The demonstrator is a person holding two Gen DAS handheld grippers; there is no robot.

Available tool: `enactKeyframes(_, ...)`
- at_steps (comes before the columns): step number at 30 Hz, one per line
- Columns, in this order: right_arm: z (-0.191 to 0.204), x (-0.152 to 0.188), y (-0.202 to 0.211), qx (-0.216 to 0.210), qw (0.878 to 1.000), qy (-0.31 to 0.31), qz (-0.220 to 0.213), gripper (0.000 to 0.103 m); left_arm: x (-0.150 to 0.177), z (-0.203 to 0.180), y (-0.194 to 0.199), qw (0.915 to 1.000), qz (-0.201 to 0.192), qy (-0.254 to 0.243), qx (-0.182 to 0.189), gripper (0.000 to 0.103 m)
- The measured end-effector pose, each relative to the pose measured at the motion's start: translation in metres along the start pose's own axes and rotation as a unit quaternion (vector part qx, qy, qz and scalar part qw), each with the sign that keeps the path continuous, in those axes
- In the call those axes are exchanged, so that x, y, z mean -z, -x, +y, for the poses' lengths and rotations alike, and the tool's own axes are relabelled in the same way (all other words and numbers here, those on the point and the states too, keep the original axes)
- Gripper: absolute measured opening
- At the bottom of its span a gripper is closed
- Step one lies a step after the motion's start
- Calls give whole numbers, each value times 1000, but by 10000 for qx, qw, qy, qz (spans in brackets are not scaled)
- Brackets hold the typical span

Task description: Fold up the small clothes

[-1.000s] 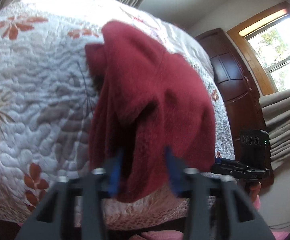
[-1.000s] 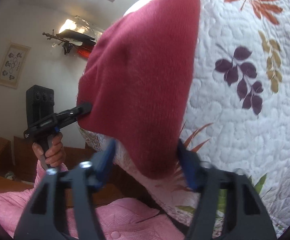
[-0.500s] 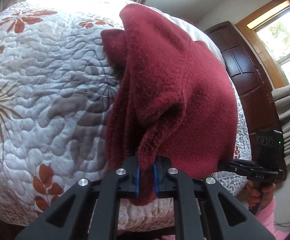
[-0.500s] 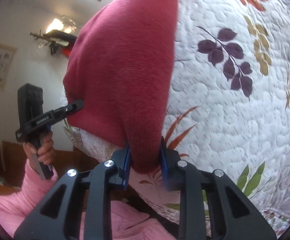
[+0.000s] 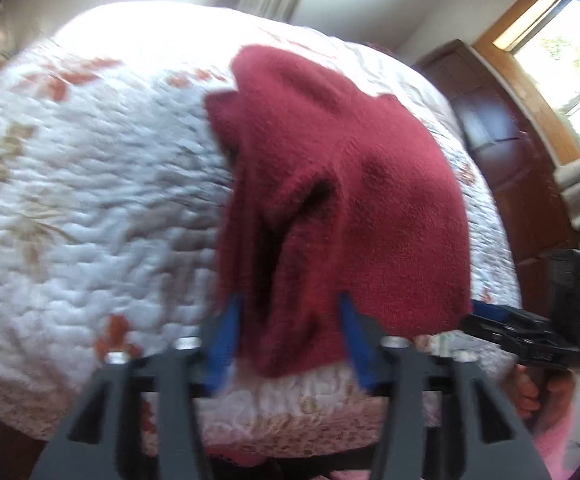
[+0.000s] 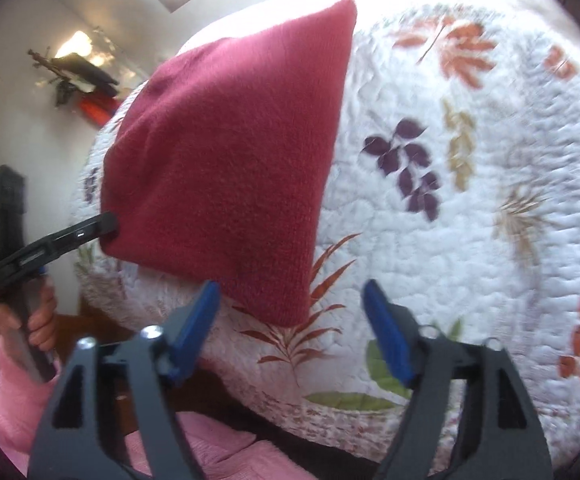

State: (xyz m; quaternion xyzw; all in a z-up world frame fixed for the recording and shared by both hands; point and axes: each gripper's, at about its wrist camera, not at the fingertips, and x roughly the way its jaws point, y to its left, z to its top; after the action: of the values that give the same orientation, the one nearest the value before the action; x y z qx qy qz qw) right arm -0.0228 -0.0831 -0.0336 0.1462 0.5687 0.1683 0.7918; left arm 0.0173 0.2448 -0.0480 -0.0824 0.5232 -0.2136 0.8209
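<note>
Both hand-held grippers, left (image 5: 287, 332) and right (image 6: 292, 320), spread wide now, no longer pinching the red garment (image 5: 342, 200). Garment released, lying folded on the bed (image 5: 89, 184) near its edge. Fold likely set; smoothing or another fold perhaps next.

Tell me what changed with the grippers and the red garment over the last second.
Both grippers closed on the near edge of the red garment half a second ago and have since let go: the left gripper and right gripper now stand open, the right drawn slightly back from its corner. The garment stays on the quilt, roughly where it was.
</note>
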Motion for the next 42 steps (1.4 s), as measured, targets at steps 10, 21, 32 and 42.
enactKeyframes(10, 35, 3, 34, 554, 9981, 198, -166, 95, 15, -24, 46, 9970, -232, -143, -725, 68)
enactKeyframes(21, 65, 5, 54, 689, 9965, 303, -356, 97, 20, -35, 77, 9948, -445, -317, -854, 73)
enactKeyframes(32, 75, 9, 58, 741, 9962, 188, -417, 97, 26, -41, 95, 9925, -603, -441, -964, 76)
enactKeyframes(42, 77, 12, 58, 811, 9957, 114, -431, 97, 30, -42, 94, 9915, -548, -538, -1046, 77)
